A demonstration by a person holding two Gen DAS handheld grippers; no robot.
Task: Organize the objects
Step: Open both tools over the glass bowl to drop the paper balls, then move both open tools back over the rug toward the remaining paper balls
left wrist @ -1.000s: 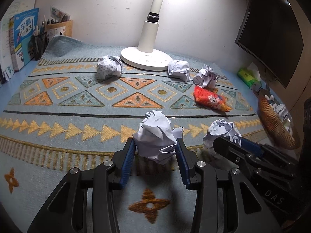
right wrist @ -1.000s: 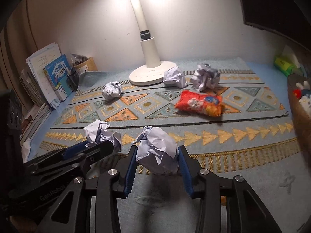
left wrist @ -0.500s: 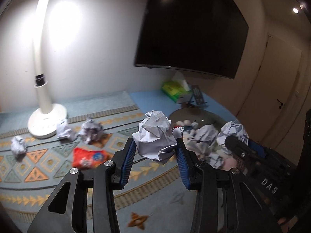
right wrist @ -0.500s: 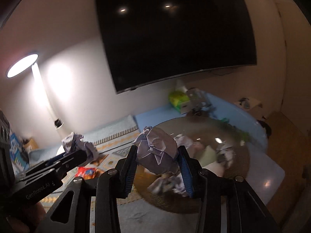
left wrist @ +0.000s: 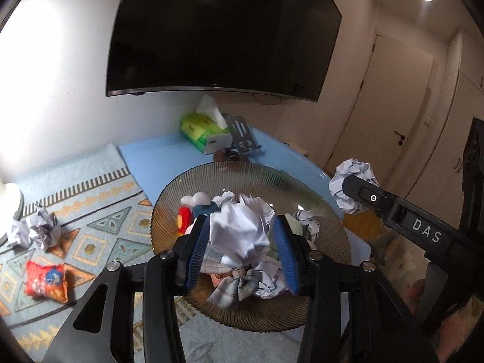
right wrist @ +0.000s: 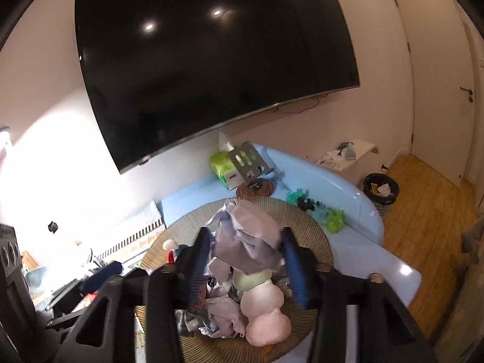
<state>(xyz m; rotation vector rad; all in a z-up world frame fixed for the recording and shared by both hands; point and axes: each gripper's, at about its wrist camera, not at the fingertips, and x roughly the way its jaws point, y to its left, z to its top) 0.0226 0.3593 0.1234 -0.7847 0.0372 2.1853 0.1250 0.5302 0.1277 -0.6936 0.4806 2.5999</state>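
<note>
My left gripper (left wrist: 242,243) is shut on a crumpled white paper ball (left wrist: 242,233) and holds it above a round ribbed brown bowl (left wrist: 272,181). The bowl holds paper balls, a plaid cloth and small toys. My right gripper (right wrist: 246,255) is shut on another crumpled paper ball (right wrist: 246,236) above the same bowl (right wrist: 314,230); that ball also shows at the right of the left wrist view (left wrist: 352,184). Two paper balls (left wrist: 33,230) and a red snack packet (left wrist: 45,281) lie on the patterned mat (left wrist: 99,211).
A large black TV (left wrist: 224,33) hangs on the wall above the blue table (left wrist: 157,160). A green tissue box (left wrist: 202,130) and a metal stand (left wrist: 242,133) stand behind the bowl. A black waste bin (right wrist: 381,192) stands on the wooden floor.
Both grippers have swung right from the mat, each carrying its paper ball, and now hover over the bowl. Both stay shut.
</note>
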